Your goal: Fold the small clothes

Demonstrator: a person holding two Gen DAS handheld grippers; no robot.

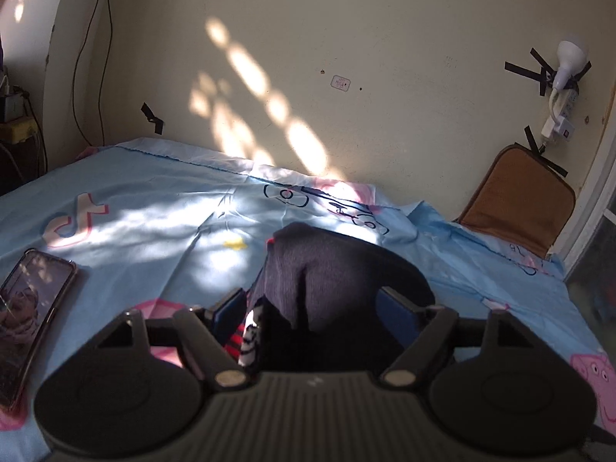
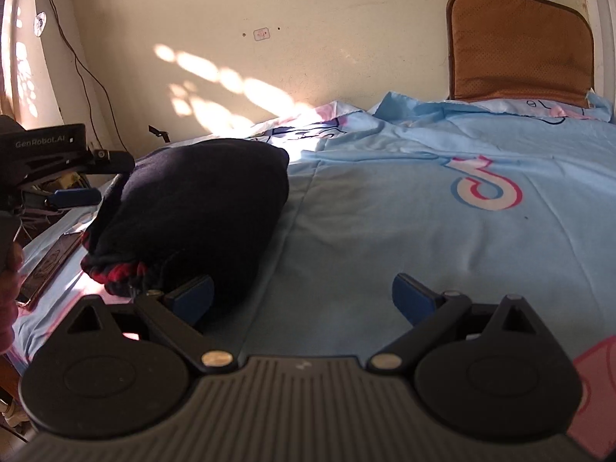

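A dark navy knit garment (image 1: pixel 327 269) with red, white and black trim lies bunched on the light blue bedsheet (image 1: pixel 154 211). My left gripper (image 1: pixel 312 304) is open, its blue pads on either side of the garment's near end. In the right wrist view the same garment (image 2: pixel 200 208) is a folded dark mound at the left, red-striped edge facing me. My right gripper (image 2: pixel 304 296) is open; its left pad (image 2: pixel 192 292) touches the garment's near edge, and the right pad is over bare sheet. The left gripper (image 2: pixel 77 177) shows at the far left, beside the garment.
A phone (image 1: pixel 27 315) lies on the sheet at the left; it also shows in the right wrist view (image 2: pixel 50 261). A brown cushion (image 1: pixel 516 200) leans on the wall at the back right. A lamp and power strip (image 1: pixel 562 77) hang on the wall.
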